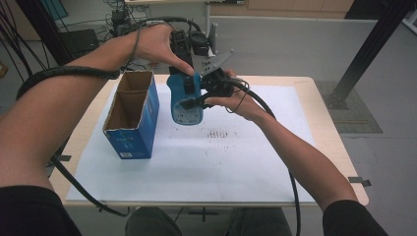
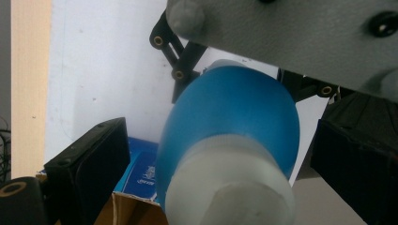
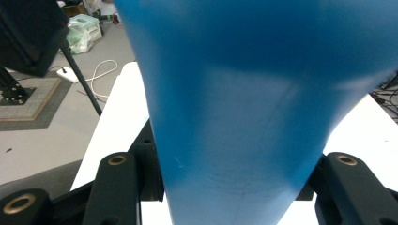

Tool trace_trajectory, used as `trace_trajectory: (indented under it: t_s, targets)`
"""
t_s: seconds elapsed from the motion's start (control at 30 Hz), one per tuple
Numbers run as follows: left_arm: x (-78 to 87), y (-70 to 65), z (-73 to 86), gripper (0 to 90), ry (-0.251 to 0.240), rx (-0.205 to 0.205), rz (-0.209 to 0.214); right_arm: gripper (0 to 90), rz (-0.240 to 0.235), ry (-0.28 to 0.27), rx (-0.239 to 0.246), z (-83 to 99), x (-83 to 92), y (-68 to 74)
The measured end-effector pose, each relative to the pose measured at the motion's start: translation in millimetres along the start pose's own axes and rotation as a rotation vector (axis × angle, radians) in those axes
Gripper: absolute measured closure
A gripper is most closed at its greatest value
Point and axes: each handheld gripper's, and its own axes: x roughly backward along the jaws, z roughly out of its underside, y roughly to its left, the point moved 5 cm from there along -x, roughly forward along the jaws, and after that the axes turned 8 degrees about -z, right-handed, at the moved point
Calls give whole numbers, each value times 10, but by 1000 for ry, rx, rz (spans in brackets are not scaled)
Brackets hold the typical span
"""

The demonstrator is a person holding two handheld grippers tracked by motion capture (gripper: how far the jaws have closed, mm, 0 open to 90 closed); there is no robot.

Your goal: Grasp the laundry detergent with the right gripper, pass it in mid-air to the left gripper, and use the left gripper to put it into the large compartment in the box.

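A: What is the right gripper doing?

B: It is clamped on the blue bottle. In the right gripper view the bottle sits between the two black jaws, pressed against both near their base, and its blue body runs up past the top edge.

A: And the left gripper?

B: In the left gripper view its jaws stand wide apart, one on each side of the bottle's white cap. There is a gap on both sides, so they grip nothing. The cap end points at that camera.

A: Where is the bottle, then?

B: Off the table, held in the air above the far part of the white sheet, just right of the box. From above its wide end hangs down and shows a printed label.

A: How are the hands placed?

B: The left hand comes down from above with the forearm crossing the left side of the high view, a black cable wound along it. The right hand reaches in from the lower right, wrist bent, fingers around its gripper at the bottle's side. The two grippers are close together at the bottle.

A: And the box?

B: A blue carton, upright on the sheet, top flaps open, brown inside. Its edge also appears below the bottle in the left gripper view.
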Motion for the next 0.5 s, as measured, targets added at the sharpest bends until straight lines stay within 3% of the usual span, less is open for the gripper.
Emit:
trace_trajectory:
  t_s: [0.5]
  targets:
    - [0,-34,3,55,3,-13,0,452,9,4,5,-5,10,6]
